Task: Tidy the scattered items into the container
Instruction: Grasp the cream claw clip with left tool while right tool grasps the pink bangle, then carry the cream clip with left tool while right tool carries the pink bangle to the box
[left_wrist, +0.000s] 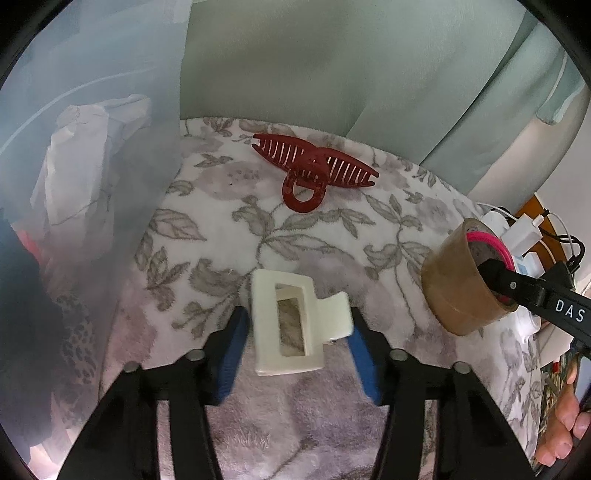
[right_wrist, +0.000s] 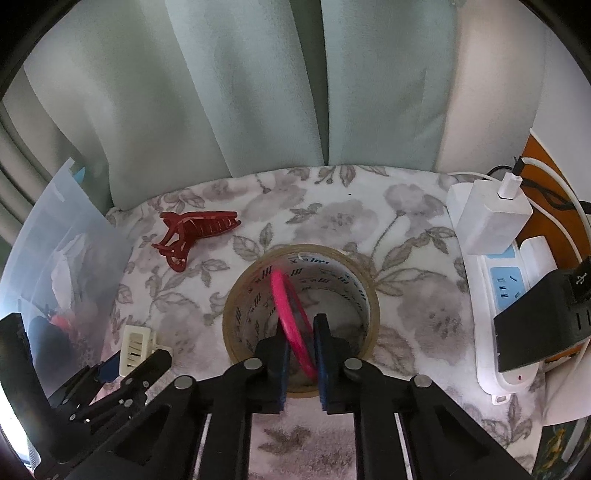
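**Cream hair claw between spread fingers, pink ring pinched**

Cream hair claw (left_wrist: 291, 325) on floral blanket (left_wrist: 332, 236), between wide-spread left gripper (left_wrist: 297, 345). Right gripper (right_wrist: 300, 354) clamped on pink ring (right_wrist: 291, 317) inside tape roll (right_wrist: 258, 266). Red hair claw (left_wrist: 314, 170) beyond; translucent container (right_wrist: 66, 236) left.

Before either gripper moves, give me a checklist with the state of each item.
1. Left gripper straddles the white clip: ok, blue pads on both sides.
2. Left grip closed on the clip: not ok, gaps show.
3. Right gripper holds the tape roll: cannot tell; its fingers are inside the roll around a pink ring.
4. Roll is lifted off the blanket: ok, in the left view.
5. Bin within reach on the left: ok.
6. Red clip left to collect: ok.
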